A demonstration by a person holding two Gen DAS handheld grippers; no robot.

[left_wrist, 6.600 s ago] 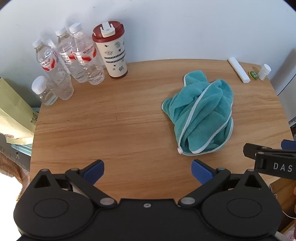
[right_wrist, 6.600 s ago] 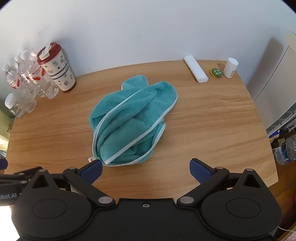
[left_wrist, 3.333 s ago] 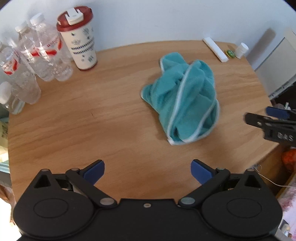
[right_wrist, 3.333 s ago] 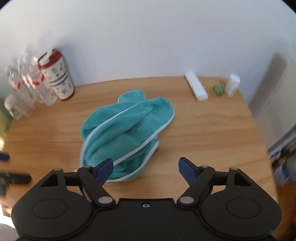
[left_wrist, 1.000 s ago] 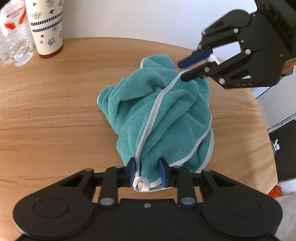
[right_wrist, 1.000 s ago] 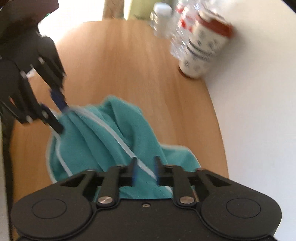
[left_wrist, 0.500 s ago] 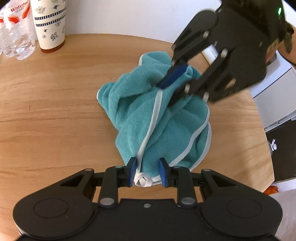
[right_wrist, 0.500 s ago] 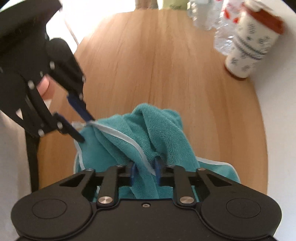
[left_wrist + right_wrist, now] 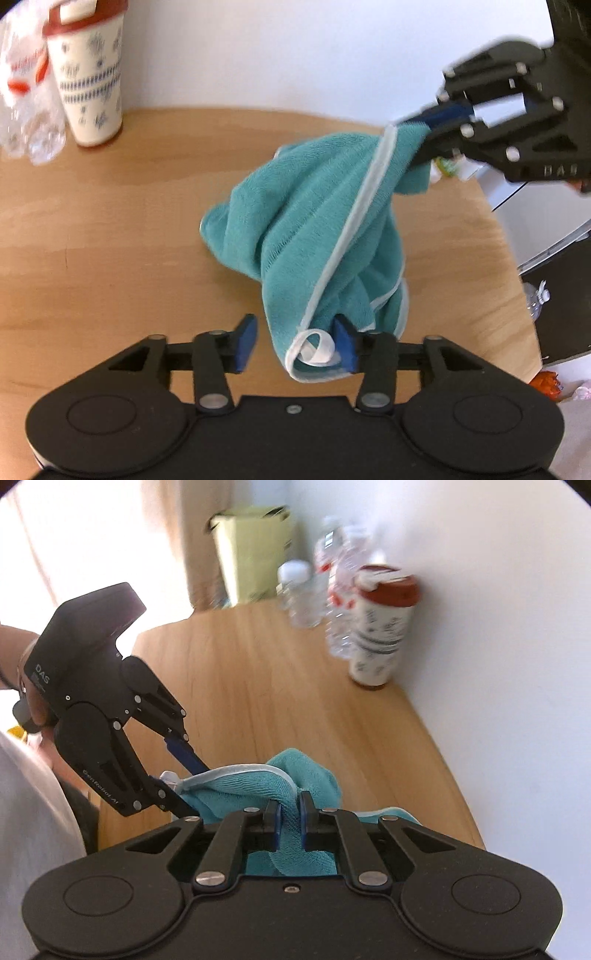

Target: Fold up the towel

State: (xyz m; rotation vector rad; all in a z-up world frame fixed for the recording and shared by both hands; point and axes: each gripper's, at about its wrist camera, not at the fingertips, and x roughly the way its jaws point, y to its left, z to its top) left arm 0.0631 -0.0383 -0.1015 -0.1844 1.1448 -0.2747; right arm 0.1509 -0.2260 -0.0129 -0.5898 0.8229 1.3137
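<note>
Here the towel (image 9: 325,229) hangs as a bunched teal rope between the two tools, its lower folds sagging toward the bench (image 9: 110,240); whether they touch the wood I cannot tell. The right hand-held gripper (image 9: 424,127) is clenched on the far, upper end, pinching the white-trimmed edge up high and toward the back of the bench. The left hand-held gripper (image 9: 295,341) sits low at the near end with its jaws spread apart; the corner with the little white hanging loop (image 9: 314,349) lies in the gap, leaning against the right-hand pad (image 9: 345,345), and the other pad stands clear of the cloth.

So the long axis of the towel runs along that white hem, from the loop corner near the left tool up and away to the right tool. From the right wrist view the cloth comes straight out of the closed jaws toward the left tool, which is just beside it.

To my eye the left tool is the nearer one to the free corner. The next move looks to turn on it closing there, then the two drawing apart along the hem to spread the cloth flat. The rest is still twisted, so it may not open cleanly.
</note>
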